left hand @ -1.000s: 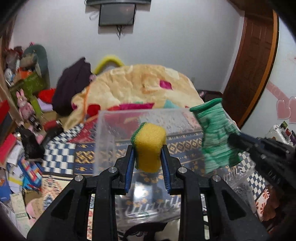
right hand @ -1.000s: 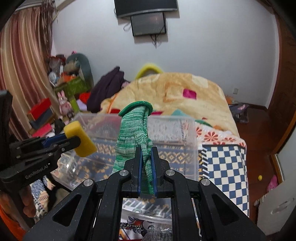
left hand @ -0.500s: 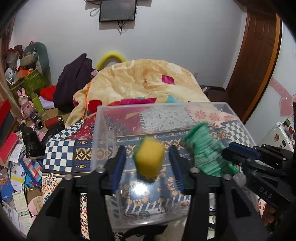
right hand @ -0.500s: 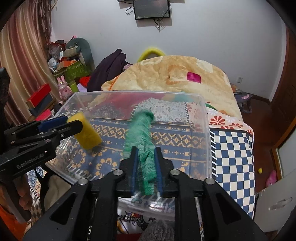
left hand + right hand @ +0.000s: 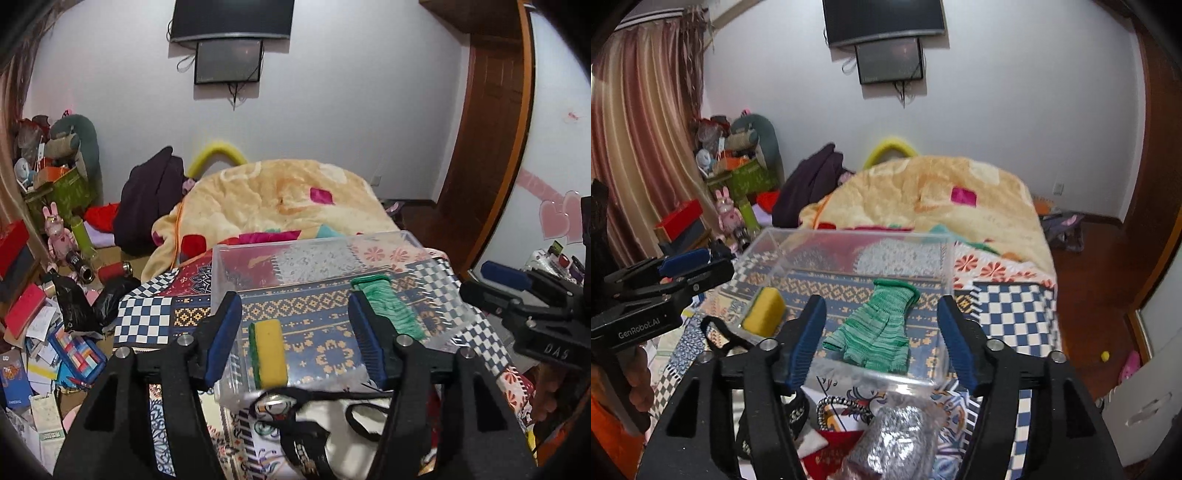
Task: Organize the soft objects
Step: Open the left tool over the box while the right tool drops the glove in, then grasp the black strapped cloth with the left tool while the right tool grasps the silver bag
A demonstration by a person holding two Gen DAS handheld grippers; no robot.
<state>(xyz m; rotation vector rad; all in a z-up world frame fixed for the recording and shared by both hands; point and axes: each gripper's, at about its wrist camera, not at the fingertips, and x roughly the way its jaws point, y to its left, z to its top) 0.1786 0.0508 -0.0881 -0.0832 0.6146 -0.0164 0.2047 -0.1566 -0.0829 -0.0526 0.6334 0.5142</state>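
Note:
A clear plastic bin [image 5: 332,240] [image 5: 849,234] stands on the patterned bedspread. A yellow sponge with a green edge [image 5: 269,352] [image 5: 764,312] lies inside it at the left. A green knit glove [image 5: 875,330] [image 5: 388,306] lies inside at the right. My left gripper [image 5: 295,332] is open and empty above the bin's near edge, with the sponge between and below its fingers. My right gripper [image 5: 882,338] is open and empty above the glove. Each gripper shows at the edge of the other's view.
A silver scrubber [image 5: 901,439] and a white cloth with black straps [image 5: 332,413] lie on the bed in front of the bin. A yellow quilt [image 5: 280,199] is heaped behind it. Clutter covers the floor at the left [image 5: 40,332]. A wooden door [image 5: 487,147] is at the right.
Both grippers have opened. The sponge and the glove have dropped from them into the bin. Both grippers have drawn back a little above the bin.

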